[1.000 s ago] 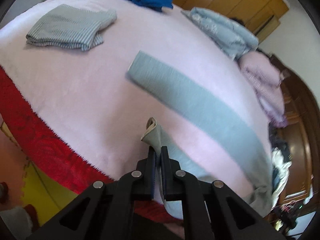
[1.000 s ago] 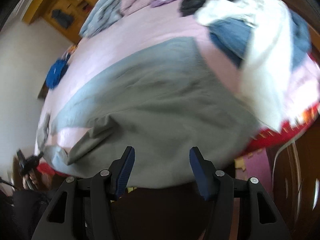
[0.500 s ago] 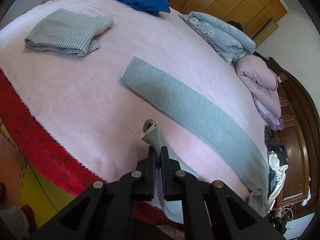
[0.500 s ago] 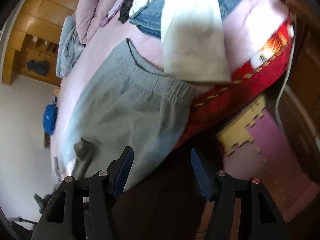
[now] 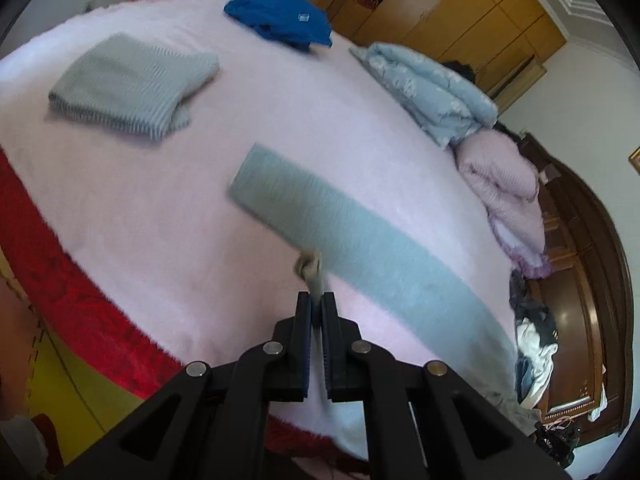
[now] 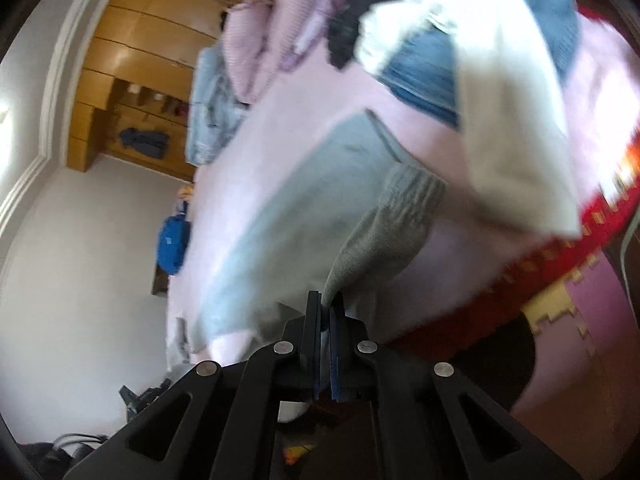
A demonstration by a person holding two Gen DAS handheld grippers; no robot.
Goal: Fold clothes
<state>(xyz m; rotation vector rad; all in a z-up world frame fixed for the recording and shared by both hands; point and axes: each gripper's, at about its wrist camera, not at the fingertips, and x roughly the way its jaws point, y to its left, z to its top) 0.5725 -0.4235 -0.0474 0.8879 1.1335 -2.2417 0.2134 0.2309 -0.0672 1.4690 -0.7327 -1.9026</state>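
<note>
I'm pinching a leg cuff of the grey sweatpants (image 5: 360,248) in my left gripper (image 5: 317,305), jaws pressed together on the cloth. My right gripper (image 6: 325,305) is clamping the waistband end (image 6: 404,208) (view blurred). The pants are lying across the pink bedspread (image 5: 160,208); beyond, a folded striped garment (image 5: 128,84) and blue top (image 5: 280,16) are sitting.

Grey sweatpants (image 5: 360,240) spread long across pink bed, cuff and waistband raised

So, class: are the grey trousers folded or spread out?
Part folded. One leg of the grey trousers lies flat on the bed; both grippers pinch other parts.
</note>
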